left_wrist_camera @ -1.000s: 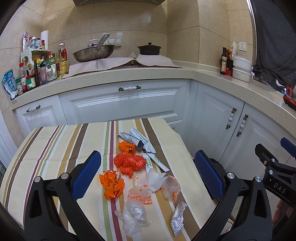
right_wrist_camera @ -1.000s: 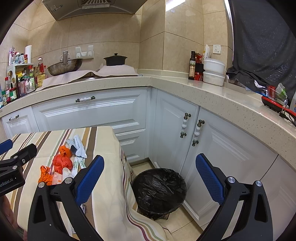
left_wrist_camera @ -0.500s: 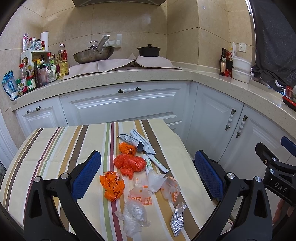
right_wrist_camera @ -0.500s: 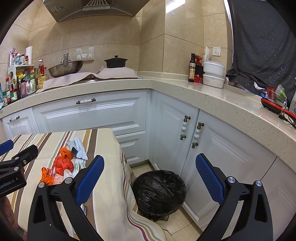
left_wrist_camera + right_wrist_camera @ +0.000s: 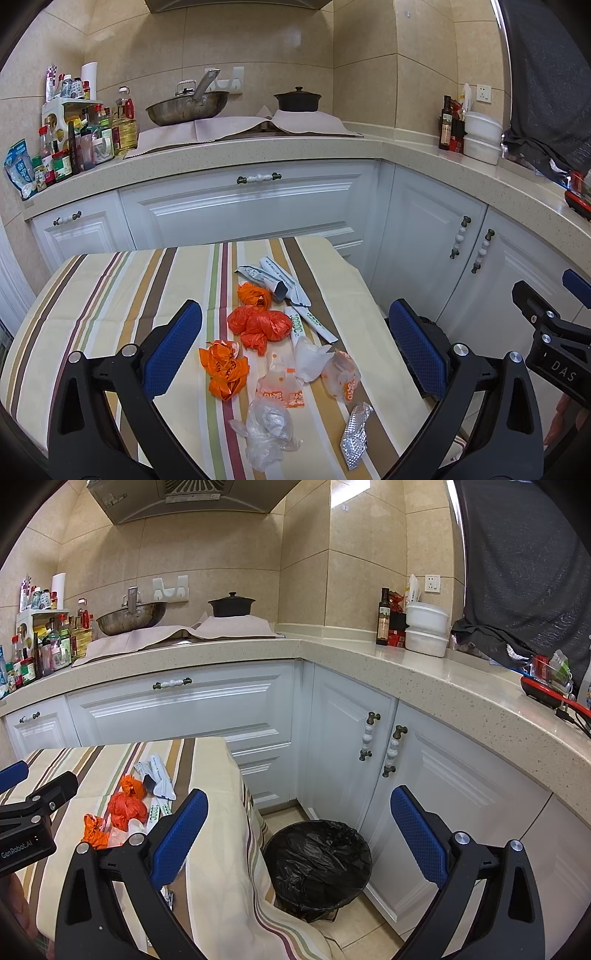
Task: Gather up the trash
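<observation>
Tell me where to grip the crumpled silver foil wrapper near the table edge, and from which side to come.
Probably grip the silver foil wrapper across its narrow middle, coming from above with the open left gripper. It lies flat and long on the striped tablecloth, so the jaws should straddle its width.

"DAS" on right tongs (image 5: 561,354)

left gripper (image 5: 295,349): black frame | blue pads | silver screws

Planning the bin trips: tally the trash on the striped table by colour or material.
Orange plastic bags: 3
Clear or white plastic bags and wrappers: 4
White printed paper sleeves: 4
Silver foil blister pack: 1
Total: 12
</observation>
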`<state>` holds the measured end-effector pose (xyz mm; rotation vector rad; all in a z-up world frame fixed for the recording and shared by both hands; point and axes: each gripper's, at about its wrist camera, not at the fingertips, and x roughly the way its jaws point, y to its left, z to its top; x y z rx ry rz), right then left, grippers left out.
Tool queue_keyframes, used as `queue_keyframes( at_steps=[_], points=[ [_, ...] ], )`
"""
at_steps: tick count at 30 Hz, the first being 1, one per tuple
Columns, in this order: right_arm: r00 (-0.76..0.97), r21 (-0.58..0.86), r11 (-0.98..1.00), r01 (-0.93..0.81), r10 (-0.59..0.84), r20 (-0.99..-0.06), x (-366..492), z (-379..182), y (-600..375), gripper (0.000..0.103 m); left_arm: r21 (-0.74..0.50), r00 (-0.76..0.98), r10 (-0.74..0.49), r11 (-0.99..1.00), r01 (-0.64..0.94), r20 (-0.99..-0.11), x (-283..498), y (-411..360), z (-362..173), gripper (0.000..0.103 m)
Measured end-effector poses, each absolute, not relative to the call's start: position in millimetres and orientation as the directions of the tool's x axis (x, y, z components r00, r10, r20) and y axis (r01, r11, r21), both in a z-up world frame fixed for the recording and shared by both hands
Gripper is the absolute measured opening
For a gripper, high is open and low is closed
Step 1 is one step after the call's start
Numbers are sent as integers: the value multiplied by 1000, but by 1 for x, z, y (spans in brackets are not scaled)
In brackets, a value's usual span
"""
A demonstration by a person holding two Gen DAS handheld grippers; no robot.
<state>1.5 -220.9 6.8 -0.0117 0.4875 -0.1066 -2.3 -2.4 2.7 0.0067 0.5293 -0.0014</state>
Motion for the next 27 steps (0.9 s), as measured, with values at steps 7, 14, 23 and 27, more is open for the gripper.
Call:
queue_keyframes(
  at_steps=[7, 14, 23, 27],
  points=[
    [878, -38, 994, 99, -105, -467, 1, 7, -221, 96, 0, 857, -2, 1000, 3, -515, -2, 0, 0, 99],
    [879, -38, 994, 100, -106, -465, 1, 7, -220, 96, -2, 855, -3, 1000, 3, -518, 0, 2, -2, 99],
    [879, -37, 994, 99, -105, -465, 1, 7, -220, 96, -1, 855, -2, 1000, 1, -518, 0, 1, -1, 99],
    [880, -38, 994, 100, -106, -464, 1, 7, -220, 96, 0, 854, -1, 1000, 2, -520, 0, -1, -2, 99]
  ],
)
